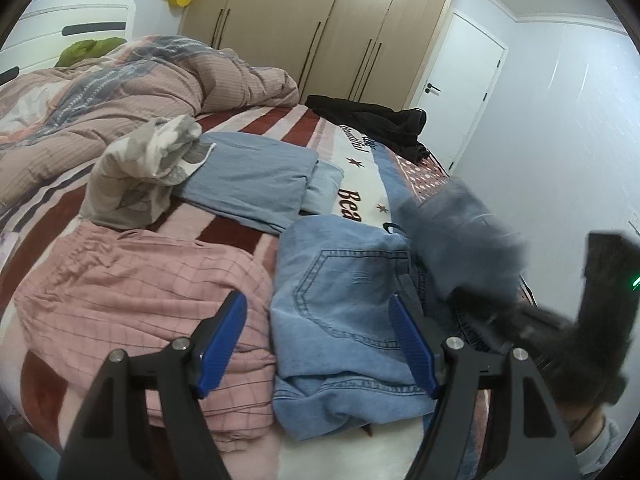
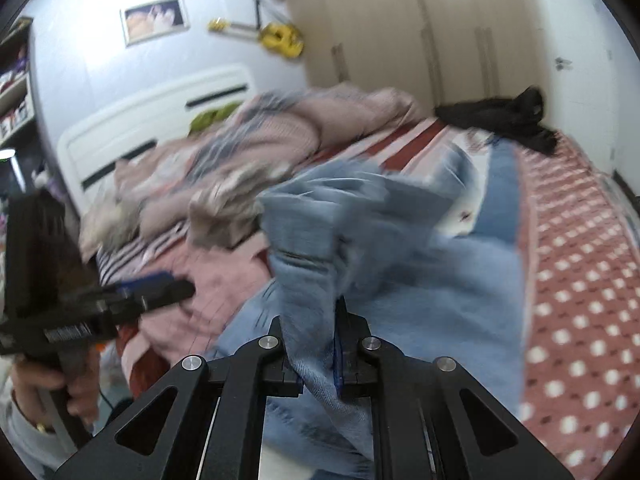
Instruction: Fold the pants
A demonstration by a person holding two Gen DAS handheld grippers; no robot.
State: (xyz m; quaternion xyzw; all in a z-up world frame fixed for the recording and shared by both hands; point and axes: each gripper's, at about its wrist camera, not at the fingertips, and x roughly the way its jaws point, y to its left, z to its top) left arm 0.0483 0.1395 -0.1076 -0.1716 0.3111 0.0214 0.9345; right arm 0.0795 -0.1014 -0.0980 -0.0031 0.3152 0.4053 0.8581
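Note:
Light blue denim jeans (image 1: 344, 312) lie bunched on the bed, back pocket up, right in front of my left gripper (image 1: 316, 344), which is open and empty just above them. My right gripper (image 2: 316, 336) is shut on a fold of the jeans (image 2: 320, 248) and holds it lifted above the bed; the cloth is motion-blurred. The right gripper also shows at the right of the left wrist view (image 1: 532, 320), with the lifted denim (image 1: 460, 232) blurred above it. The left gripper shows at the left of the right wrist view (image 2: 160, 292), held in a hand.
A pink checked garment (image 1: 132, 296) lies left of the jeans. Folded blue cloth (image 1: 260, 176) and a grey patterned piece (image 1: 144, 164) lie behind. A crumpled pink duvet (image 1: 120, 92) covers the bed head, black clothes (image 1: 380, 124) the far corner. The wall (image 1: 560, 140) runs along the right.

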